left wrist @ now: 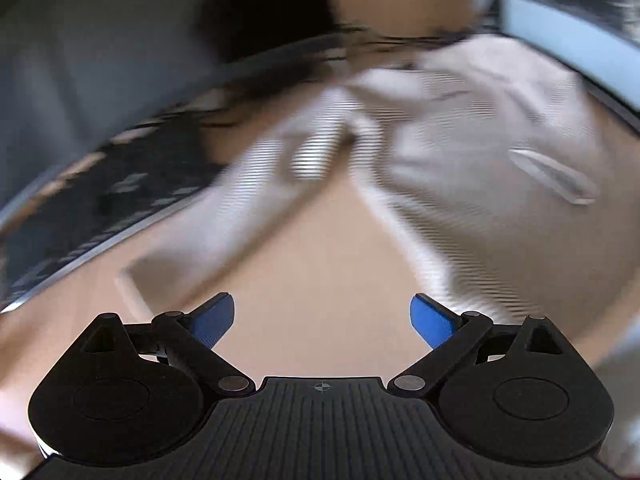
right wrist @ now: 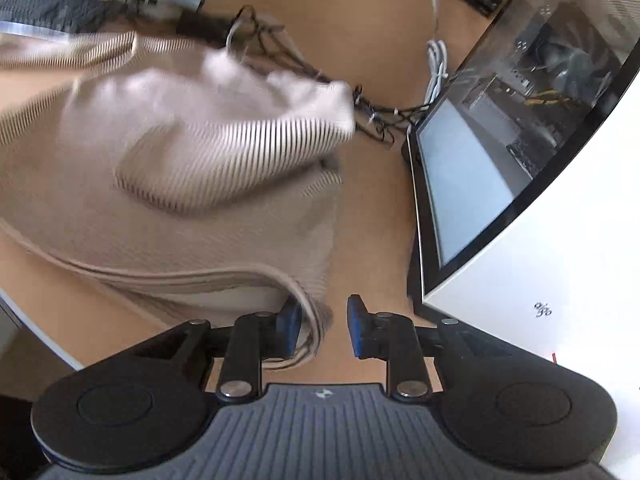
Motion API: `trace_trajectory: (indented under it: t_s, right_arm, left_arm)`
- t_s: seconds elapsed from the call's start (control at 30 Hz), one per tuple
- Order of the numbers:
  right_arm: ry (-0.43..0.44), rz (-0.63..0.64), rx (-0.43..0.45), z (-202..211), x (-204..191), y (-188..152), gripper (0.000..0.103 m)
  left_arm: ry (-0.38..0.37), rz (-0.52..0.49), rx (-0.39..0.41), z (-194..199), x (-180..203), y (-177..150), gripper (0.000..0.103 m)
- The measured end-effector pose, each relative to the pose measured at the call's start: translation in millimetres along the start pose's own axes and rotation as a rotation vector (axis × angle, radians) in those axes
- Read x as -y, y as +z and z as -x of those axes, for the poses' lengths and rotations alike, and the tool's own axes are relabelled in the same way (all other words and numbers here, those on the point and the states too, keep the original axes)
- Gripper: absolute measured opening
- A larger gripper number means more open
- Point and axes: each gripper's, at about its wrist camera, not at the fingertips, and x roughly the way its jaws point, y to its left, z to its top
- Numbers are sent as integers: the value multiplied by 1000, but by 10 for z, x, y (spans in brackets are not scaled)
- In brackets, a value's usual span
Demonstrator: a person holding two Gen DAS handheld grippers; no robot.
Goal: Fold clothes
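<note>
A beige ribbed knit garment (left wrist: 480, 152) lies on the tan wooden table (left wrist: 320, 280), blurred by motion in the left wrist view, with a sleeve (left wrist: 240, 216) stretching toward the lower left. My left gripper (left wrist: 322, 320) is open and empty above bare table, between the sleeve and the body. In the right wrist view the garment (right wrist: 168, 184) lies bunched at left. My right gripper (right wrist: 324, 328) is open, with the garment's ribbed hem (right wrist: 316, 320) lying between the jaws next to the left finger.
A white computer case with a glass side panel (right wrist: 520, 140) stands close on the right. Tangled black and white cables (right wrist: 380, 120) lie beyond the garment. A dark keyboard (left wrist: 100, 208) sits at the table's left; another dark keyboard-like object (right wrist: 60, 12) shows far left.
</note>
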Motion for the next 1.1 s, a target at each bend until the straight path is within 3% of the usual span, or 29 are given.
trace_trajectory:
  t_s: [0.03, 0.13, 0.2, 0.27, 0.37, 0.43, 0.57, 0.7, 0.8, 0.9, 1.03, 1.1]
  right_arm:
    - [-3, -14, 6, 5, 61, -35, 22]
    - [21, -120, 80, 262, 385, -22, 22]
    - [56, -142, 86, 354, 467, -131, 22]
    - [77, -140, 30, 288, 444, -359, 22]
    - [61, -174, -36, 217, 496, -681, 23]
    - [31, -212, -48, 289, 603, -781, 23]
    - [70, -361, -15, 550, 877, -801, 34]
    - [179, -495, 32, 684, 1003, -663, 54]
    - [295, -549, 42, 550, 884, -429, 55]
    - [376, -511, 44, 269, 730, -179, 60]
    - [471, -531, -19, -122, 534, -29, 60]
    - [500, -552, -41, -212, 446, 6, 66]
  left_arm:
    - [54, 11, -4, 24, -79, 2, 95]
    - [127, 73, -8, 196, -345, 8, 93]
    - [30, 133, -2, 340, -404, 14, 95]
    - [-77, 188, 4, 472, -432, 22, 96]
    - [-318, 215, 8, 542, -144, 46, 98]
    - [-413, 216, 6, 499, 114, 82, 98]
    - [-585, 257, 7, 244, 542, 232, 98]
    - [-639, 275, -28, -34, 815, 302, 98]
    - [-610, 272, -79, -213, 837, 211, 98]
    - [-607, 234, -51, -217, 792, 126, 98]
    - [-584, 193, -55, -177, 725, 55, 98]
    - [-575, 192, -61, -156, 655, 14, 98]
